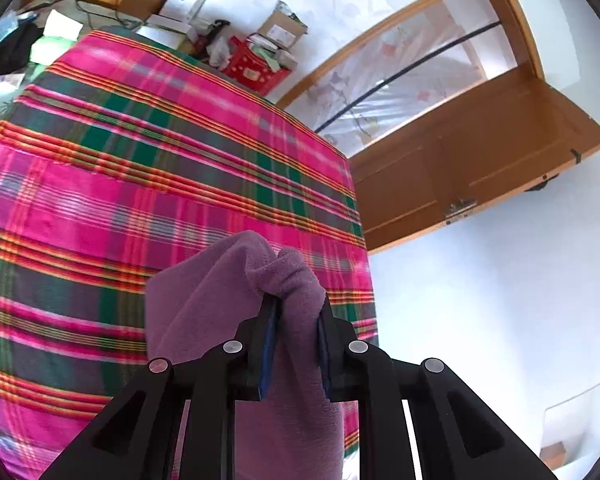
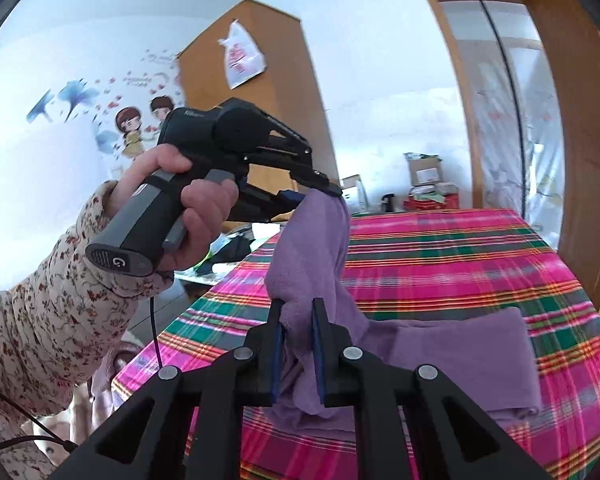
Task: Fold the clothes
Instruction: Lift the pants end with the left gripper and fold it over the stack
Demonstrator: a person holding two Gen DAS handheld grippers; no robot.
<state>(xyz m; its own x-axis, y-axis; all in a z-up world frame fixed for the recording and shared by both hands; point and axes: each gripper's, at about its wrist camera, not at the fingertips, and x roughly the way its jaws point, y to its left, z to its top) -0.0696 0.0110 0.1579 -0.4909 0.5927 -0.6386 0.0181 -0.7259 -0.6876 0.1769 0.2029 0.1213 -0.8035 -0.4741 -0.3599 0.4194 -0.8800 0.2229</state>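
Purple garment (image 2: pixel 440 344) drapes onto plaid tablecloth (image 2: pixel 460 248).

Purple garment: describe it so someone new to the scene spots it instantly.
Start at the bed under the pink-and-green plaid cover, which fills the middle of the room. On it lies the purple garment, a soft, fleecy piece, part flat and part lifted. It is the only plain, unpatterned cloth there, and both the left tool and right tool pinch it.
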